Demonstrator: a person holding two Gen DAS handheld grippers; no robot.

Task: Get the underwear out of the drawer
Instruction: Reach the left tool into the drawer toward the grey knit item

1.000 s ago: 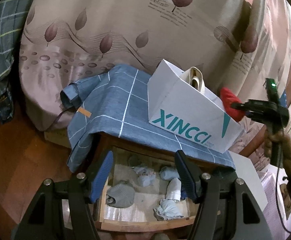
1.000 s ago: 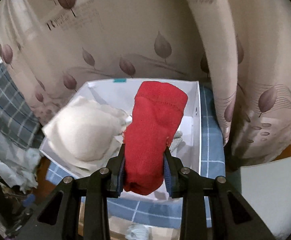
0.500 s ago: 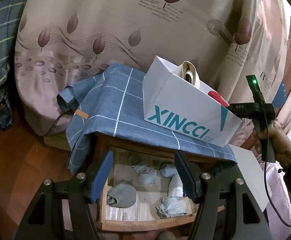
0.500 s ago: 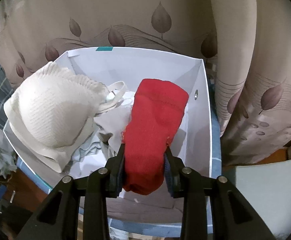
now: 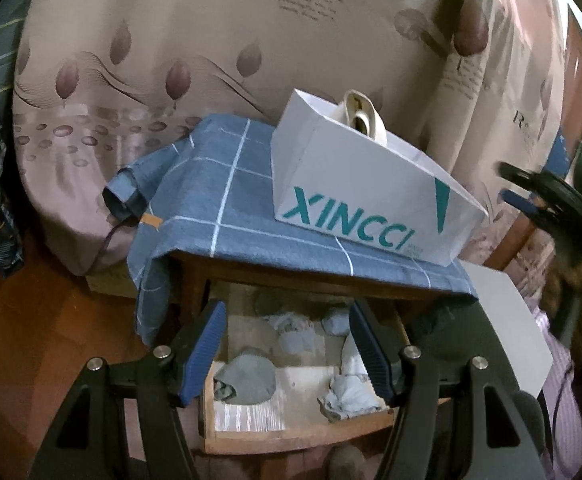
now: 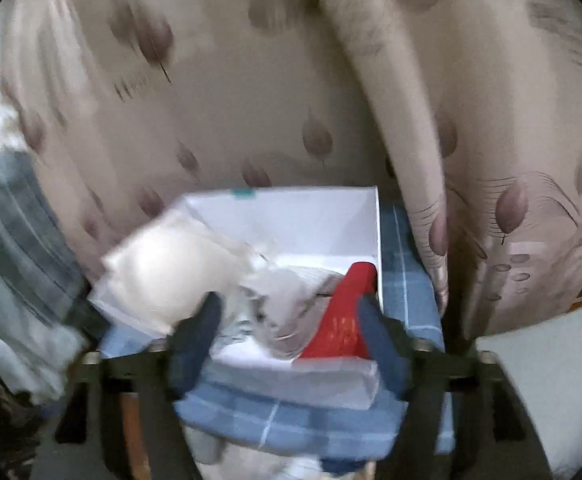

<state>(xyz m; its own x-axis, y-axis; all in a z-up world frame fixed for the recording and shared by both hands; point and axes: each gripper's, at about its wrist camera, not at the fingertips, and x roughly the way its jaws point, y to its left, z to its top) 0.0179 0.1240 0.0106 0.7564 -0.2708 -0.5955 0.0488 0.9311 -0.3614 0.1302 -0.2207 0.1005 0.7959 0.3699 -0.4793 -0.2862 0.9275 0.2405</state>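
Our right gripper (image 6: 287,332) is released, so the red underwear (image 6: 345,320) rests in the bag (image 6: 291,220); our left gripper (image 5: 287,344) waits released over the drawer (image 5: 291,436).

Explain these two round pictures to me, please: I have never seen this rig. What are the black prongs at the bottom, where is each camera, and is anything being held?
No robot here: a person holds a two-finger gripper in each hand, and a fisheye camera on each looks forward along its fingers. The black prongs with blue pads are those fingers.

The left-hand view shows the left gripper open and empty above an open wooden drawer with several balled grey garments. On the cabinet above lies a blue checked cloth with a white XINCCI bag on it. At the right edge the right gripper appears, blurred.

The right-hand view, also blurred, looks down into that bag. The right gripper is open. A red garment lies inside the bag, beside a cream bra. It sits close to one finger, but the open jaws are not gripping it.
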